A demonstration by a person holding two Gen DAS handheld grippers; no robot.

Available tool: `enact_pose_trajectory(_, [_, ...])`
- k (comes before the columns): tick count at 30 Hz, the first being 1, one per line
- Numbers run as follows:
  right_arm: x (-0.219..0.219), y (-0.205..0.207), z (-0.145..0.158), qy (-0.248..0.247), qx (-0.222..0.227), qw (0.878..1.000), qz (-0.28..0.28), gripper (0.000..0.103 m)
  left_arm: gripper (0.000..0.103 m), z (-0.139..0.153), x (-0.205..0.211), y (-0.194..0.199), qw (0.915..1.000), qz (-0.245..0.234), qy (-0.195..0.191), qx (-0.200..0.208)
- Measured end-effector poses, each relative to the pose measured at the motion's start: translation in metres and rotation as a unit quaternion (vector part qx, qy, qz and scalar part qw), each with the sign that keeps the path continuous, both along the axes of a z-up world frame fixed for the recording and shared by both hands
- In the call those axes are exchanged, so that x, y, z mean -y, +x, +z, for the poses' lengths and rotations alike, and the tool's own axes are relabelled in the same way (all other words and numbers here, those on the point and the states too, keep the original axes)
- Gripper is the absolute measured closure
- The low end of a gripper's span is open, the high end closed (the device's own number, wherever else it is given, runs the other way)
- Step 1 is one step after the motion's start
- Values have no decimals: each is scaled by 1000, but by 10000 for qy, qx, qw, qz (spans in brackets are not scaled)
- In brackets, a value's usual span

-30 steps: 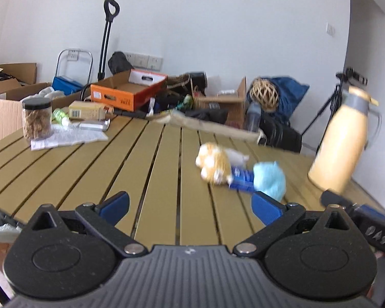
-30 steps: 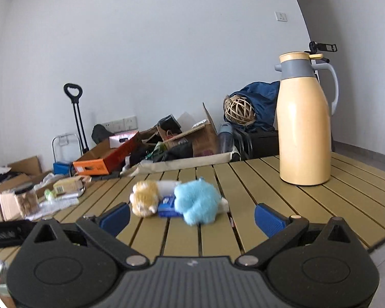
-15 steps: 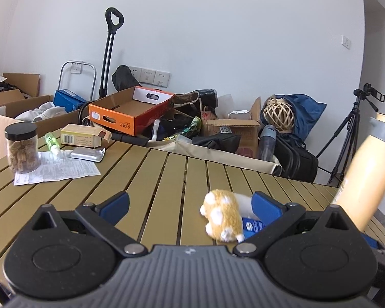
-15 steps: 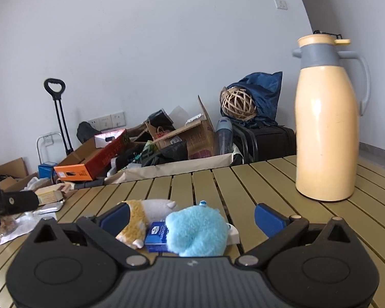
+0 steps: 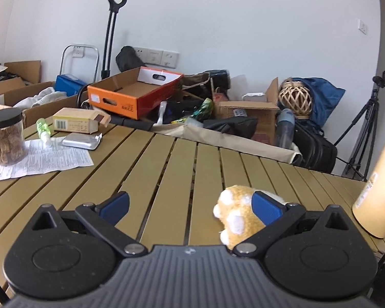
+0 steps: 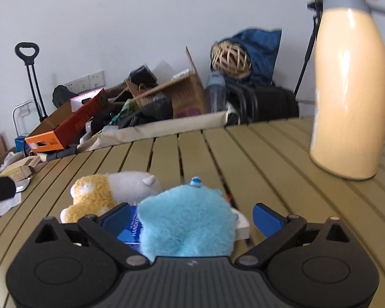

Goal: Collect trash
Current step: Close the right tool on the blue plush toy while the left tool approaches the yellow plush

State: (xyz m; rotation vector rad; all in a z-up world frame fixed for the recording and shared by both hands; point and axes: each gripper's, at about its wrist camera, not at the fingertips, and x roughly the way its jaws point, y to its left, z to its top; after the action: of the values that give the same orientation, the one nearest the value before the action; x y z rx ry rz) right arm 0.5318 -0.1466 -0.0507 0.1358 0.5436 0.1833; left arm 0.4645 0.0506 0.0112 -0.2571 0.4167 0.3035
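Standing at the far left of the slatted table point(image 5: 166, 159), a jar point(image 5: 6, 138) with a black lid rests on a printed paper sheet point(image 5: 48, 159), with a small green bottle point(image 5: 43, 127), a silver foil pack point(image 5: 80, 141) and a cardboard carton point(image 5: 75, 121) just beyond it. The left gripper point(image 5: 190, 204) hangs low over bare slats with its jaws wide and nothing between them — its right pad sits in front of the tan plush toy point(image 5: 237, 218), contact unclear. In the right wrist view, the tan plush toy lies left of a blue tissue packet point(image 6: 131, 227), which is partly under the blue plush toy point(image 6: 187, 220). The right gripper point(image 6: 190, 217) straddles this pile; its jaws have just been closing slightly yet stand wide, with the blue toy and packet between them — the right pad is clear of the toy, the left pad's contact unclear. At the far right stands a cream thermos jug point(image 6: 351, 87), upright, well apart from the toys.
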Motion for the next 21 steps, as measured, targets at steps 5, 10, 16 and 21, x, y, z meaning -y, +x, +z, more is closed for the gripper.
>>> enact_pose_trajectory(5, [-4, 7, -12, 41, -275, 9996, 71, 31, 0, -6, 2, 7, 9999, -34, 26, -115])
enact_pose_trajectory(10, [3, 0, -6, 239, -127, 9996, 128, 37, 0, -12, 7, 12, 9996, -145, 76, -245])
enact_pose_trajectory(16, [31, -11, 11, 485, 320, 9982, -178, 38, 0, -18, 8, 14, 9991, -214, 34, -359])
enact_pose_trajectory(21, [63, -13, 23, 760, 465, 9952, -411, 38, 0, -21, 12, 16, 9984, -259, 36, -504])
